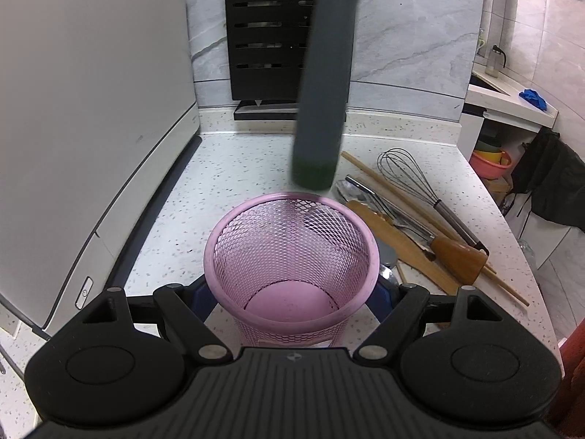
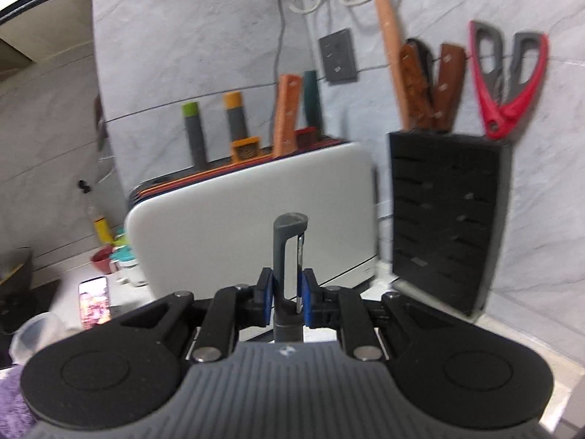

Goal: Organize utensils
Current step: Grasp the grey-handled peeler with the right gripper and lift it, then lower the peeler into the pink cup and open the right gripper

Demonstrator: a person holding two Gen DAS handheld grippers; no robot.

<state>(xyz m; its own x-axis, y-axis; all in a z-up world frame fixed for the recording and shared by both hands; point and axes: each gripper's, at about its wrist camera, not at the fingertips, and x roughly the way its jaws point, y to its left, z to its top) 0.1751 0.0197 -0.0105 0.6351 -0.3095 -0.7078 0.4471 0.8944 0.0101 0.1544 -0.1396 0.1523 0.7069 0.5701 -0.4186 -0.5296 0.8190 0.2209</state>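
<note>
You are working over a speckled counter [image 1: 226,168], with a big white board [image 1: 91,109] leaning at the left and a black knife block [image 2: 446,219] against the grey wall. Your left gripper [image 1: 292,292] is gripping the pink mesh cup [image 1: 290,256] by its sides, its blue pads pressing the wall, so it is standing wide around the cup. The cup is sitting upright on the counter, nothing showing inside it. Your right gripper [image 2: 287,292] is clamping narrowly on a grey peeler [image 2: 290,256], blade end pointing up. From the left camera, the peeler's handle [image 1: 325,73] is hanging just above the cup's far rim. A whisk [image 1: 420,190], wooden sticks [image 1: 420,216] and spoons are lying right of the cup.
</note>
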